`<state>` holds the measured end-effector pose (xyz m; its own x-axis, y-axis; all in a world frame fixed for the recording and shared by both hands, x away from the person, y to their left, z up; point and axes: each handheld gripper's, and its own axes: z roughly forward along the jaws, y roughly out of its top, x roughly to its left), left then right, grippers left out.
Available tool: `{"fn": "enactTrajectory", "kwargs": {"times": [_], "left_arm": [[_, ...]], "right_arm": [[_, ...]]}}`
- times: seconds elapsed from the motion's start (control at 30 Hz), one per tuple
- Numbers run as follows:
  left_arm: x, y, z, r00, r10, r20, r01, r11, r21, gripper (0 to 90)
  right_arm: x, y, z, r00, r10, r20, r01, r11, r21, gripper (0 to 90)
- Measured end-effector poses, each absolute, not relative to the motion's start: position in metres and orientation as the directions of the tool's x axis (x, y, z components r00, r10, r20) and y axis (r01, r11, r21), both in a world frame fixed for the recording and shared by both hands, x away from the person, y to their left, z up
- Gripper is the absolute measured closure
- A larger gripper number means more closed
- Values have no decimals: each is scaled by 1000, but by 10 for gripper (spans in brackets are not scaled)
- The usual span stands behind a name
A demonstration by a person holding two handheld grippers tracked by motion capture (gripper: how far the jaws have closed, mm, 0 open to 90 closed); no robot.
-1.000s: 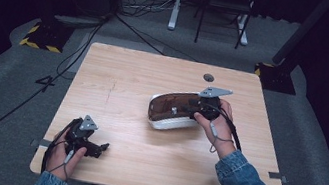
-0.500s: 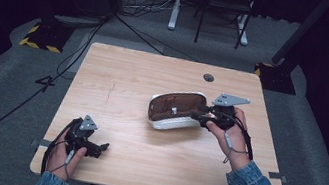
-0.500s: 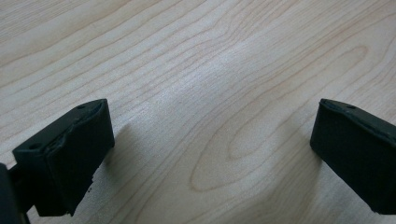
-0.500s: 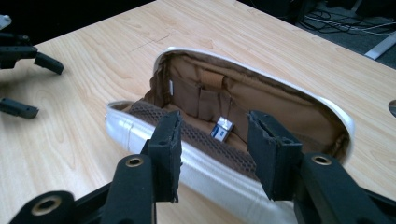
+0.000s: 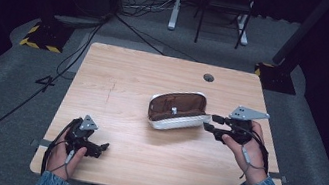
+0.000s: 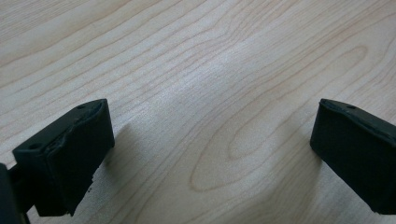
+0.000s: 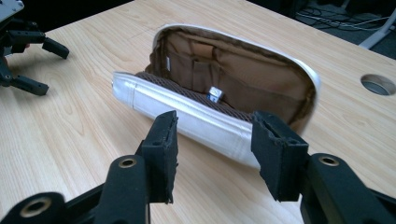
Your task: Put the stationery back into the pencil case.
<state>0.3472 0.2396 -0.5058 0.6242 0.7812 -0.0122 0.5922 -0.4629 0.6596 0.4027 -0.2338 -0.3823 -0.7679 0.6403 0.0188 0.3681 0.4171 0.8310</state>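
At table centre, slightly toward 3 o'clock:
Case: white pouch (image 5: 177, 111) with brown lining, lying open, mouth facing up and away.
Long axis: roughly 9-to-3, right end tilted toward 1 o'clock.
Right gripper (image 5: 211, 122): just off the pouch's 3 o'clock end, nothing between the jaws, which have just been opening; contact, seemingly none.
Left gripper (image 5: 101, 148): jaws wide, empty, resting at 7 o'clock, well apart.
Nearer hand: right.
Table (image 5: 124, 75): bare wood elsewhere.
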Motion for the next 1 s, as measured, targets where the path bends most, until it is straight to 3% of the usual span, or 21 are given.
{"fn": "enactTrajectory", "kwargs": {"times": [0.3, 0.77, 1.0], "left_arm": [[347, 239, -506, 621, 784, -14, 595, -460, 659, 1], [347, 239, -506, 623, 782, -13, 594, -461, 659, 1], [347, 240, -506, 623, 782, -13, 593, -462, 659, 1]], "right_arm": [[390, -261, -393, -742, 670, 23, 388, 401, 830, 456], [376, -309, -435, -687, 724, 59, 452, 363, 815, 196], [372, -323, -455, -659, 750, 56, 489, 370, 790, 192]]}}
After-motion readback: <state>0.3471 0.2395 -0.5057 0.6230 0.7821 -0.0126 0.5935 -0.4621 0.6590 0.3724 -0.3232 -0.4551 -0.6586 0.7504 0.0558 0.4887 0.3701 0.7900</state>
